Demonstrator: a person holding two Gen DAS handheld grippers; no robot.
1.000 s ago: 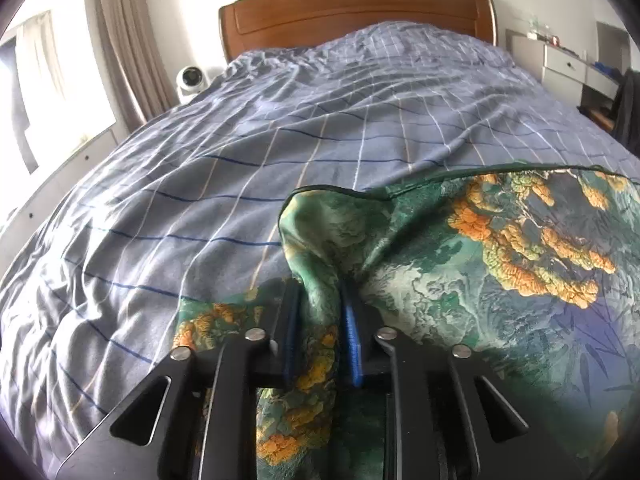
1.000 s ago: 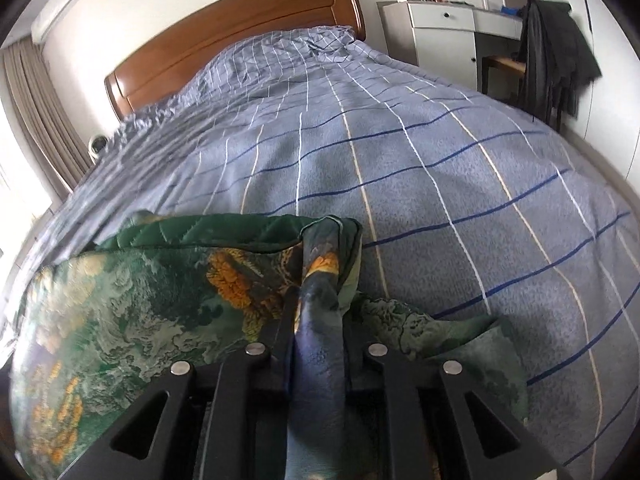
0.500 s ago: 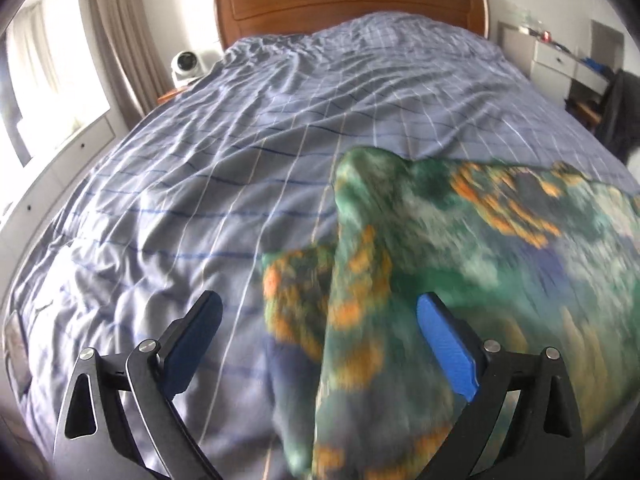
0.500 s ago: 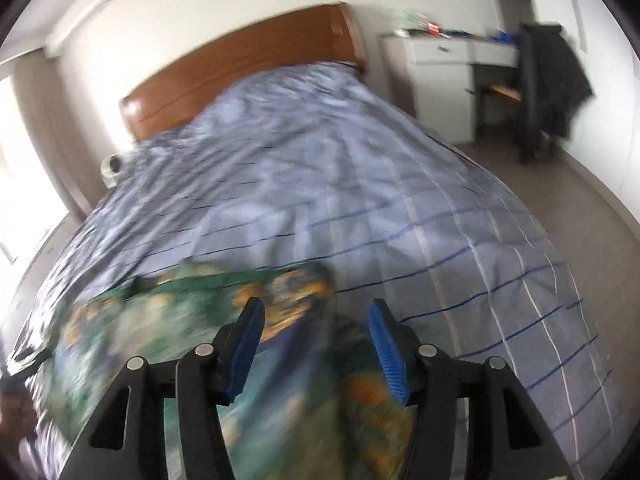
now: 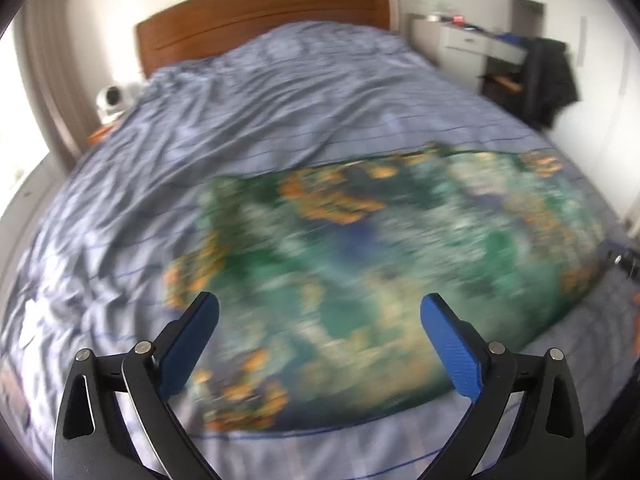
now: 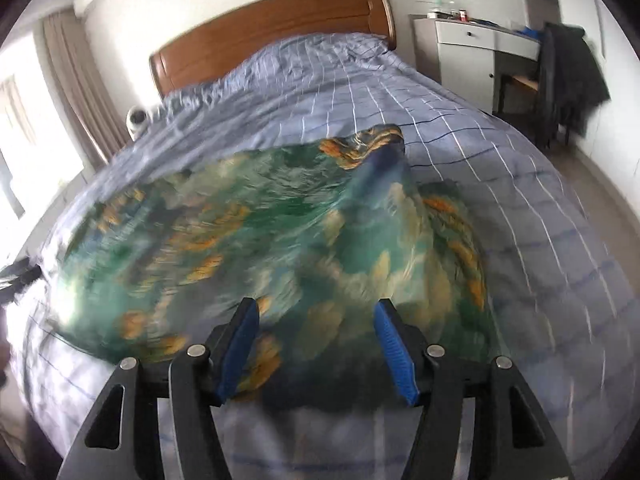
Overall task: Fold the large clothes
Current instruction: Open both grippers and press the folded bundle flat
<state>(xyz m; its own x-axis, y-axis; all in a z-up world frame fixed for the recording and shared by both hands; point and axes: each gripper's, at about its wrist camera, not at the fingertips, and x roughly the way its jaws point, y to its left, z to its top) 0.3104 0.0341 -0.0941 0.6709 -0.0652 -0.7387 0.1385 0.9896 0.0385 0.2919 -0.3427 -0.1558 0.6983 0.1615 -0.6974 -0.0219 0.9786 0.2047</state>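
Note:
A large green garment [image 5: 380, 240] with orange and blue print lies spread flat on the bed's blue checked cover [image 5: 240, 112]; the picture is blurred. My left gripper [image 5: 320, 304] hovers above the garment's near left part. Its jaws are wide apart and still opening, with nothing pinched between the blue pads [image 5: 448, 344]. In the right wrist view the same garment [image 6: 260, 232] shows a raised fold at its far right corner. My right gripper [image 6: 316, 306] hangs over the garment's near edge. Its jaws are opening, and the pads do not touch the cloth.
The bed fills both views, with a wooden headboard [image 5: 260, 12] at the far end. A small white camera [image 5: 112, 98] sits at the bed's far left beside the curtain. On the right stand a white dresser [image 6: 468, 48] and a dark coat [image 6: 568, 76] on a chair.
Both grippers let go of the garment's bunched corners, opened and drew back and up. The garment dropped and now lies flat on the bed.

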